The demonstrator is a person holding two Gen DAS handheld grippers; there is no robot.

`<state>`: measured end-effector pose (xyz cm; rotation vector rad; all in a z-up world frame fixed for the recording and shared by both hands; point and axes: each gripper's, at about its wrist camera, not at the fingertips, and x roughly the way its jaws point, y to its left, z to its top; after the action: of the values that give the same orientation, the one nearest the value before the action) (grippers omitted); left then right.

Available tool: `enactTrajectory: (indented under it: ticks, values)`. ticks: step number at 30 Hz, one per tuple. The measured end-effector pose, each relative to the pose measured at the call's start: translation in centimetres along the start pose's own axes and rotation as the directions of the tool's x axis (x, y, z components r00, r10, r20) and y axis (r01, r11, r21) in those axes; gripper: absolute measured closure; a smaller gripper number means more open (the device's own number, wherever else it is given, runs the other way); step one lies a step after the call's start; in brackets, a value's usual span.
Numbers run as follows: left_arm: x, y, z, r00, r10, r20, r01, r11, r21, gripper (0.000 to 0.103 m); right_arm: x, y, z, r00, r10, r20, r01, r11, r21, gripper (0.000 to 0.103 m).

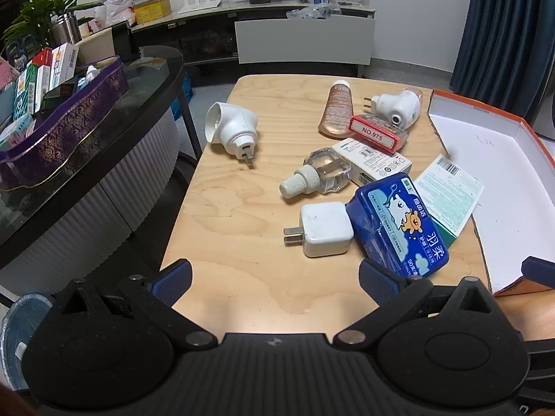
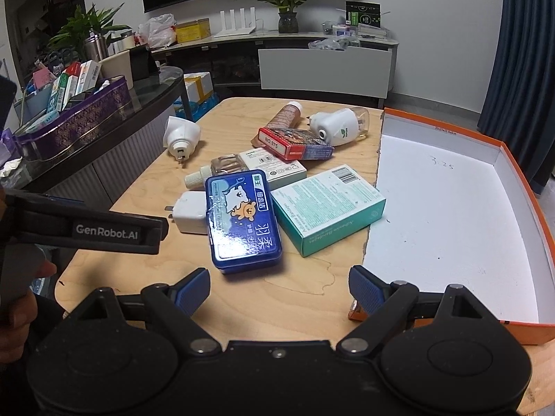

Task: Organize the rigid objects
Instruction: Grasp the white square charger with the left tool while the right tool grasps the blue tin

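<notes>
Left gripper low over near bench edge, jaws wide, gripping nothing. Right gripper likewise, jaws wide and bare, just short of blue tin. Blue tin flat, touching white charger on its left, overlapping teal carton on its right. Teal carton's far corner overlapping orange tray, white inside. Beyond: clear refill bottle on its side against white box; red card box leaning on that. Further: white plug unit alone at left; copper tube and plug-in diffuser by far edge.
</notes>
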<state>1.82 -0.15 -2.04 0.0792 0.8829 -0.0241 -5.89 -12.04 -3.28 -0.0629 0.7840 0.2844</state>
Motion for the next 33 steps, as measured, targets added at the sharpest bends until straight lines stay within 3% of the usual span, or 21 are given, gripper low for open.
enactTrajectory:
  ticks: [24,33]
  values:
    - [2.7,0.2,0.8,0.999,-0.032,-0.019,0.032,0.999,0.009,0.0,1.5,0.7,0.5,1.0,0.007,-0.025,-0.008,1.0,-0.027,0.001]
    - [5.2,-0.2,1.6,0.999,-0.041,-0.017,0.042,0.996,0.073,0.0,2.3,0.5,0.4,0.999,0.01,-0.039,-0.011,1.0,-0.027,0.001]
